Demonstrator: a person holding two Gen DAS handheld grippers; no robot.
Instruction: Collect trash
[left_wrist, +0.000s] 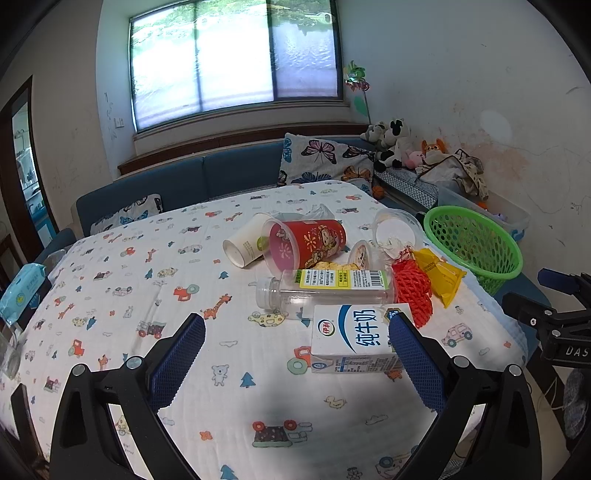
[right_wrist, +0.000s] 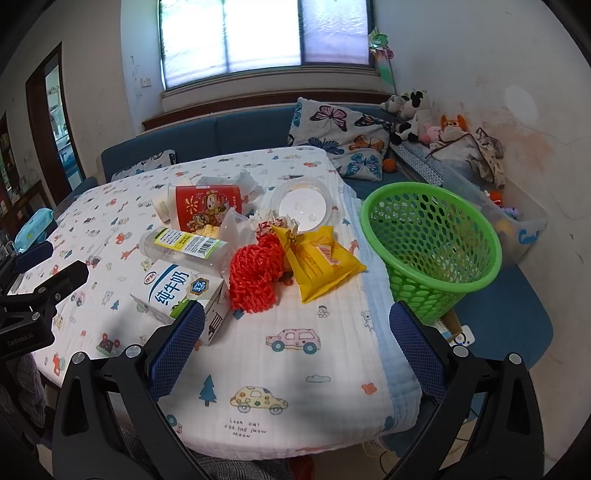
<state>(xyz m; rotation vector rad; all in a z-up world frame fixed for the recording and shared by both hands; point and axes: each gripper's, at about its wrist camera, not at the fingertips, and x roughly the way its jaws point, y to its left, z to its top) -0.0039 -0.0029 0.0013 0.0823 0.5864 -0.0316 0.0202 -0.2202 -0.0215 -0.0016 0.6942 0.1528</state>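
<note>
Trash lies heaped on the printed tablecloth: a white milk carton (left_wrist: 354, 338) (right_wrist: 181, 291), a clear bottle (left_wrist: 325, 290) (right_wrist: 184, 243) on its side, a red cup (left_wrist: 306, 242) (right_wrist: 208, 206), a paper cup (left_wrist: 245, 243), red foam netting (left_wrist: 412, 291) (right_wrist: 256, 273), a yellow packet (left_wrist: 439, 273) (right_wrist: 319, 258) and a clear lid (right_wrist: 304, 205). A green basket (left_wrist: 476, 243) (right_wrist: 432, 240) stands at the table's right edge. My left gripper (left_wrist: 297, 332) is open, its right finger by the carton. My right gripper (right_wrist: 297, 332) hovers open over bare cloth near the front edge.
A blue sofa with butterfly cushions (right_wrist: 343, 136) runs behind the table, with plush toys (right_wrist: 410, 114) and a clear storage bin (right_wrist: 517, 218) to the right. A wipes pack (left_wrist: 20, 291) lies at the table's left edge. The other gripper's black body (left_wrist: 554, 321) is at right.
</note>
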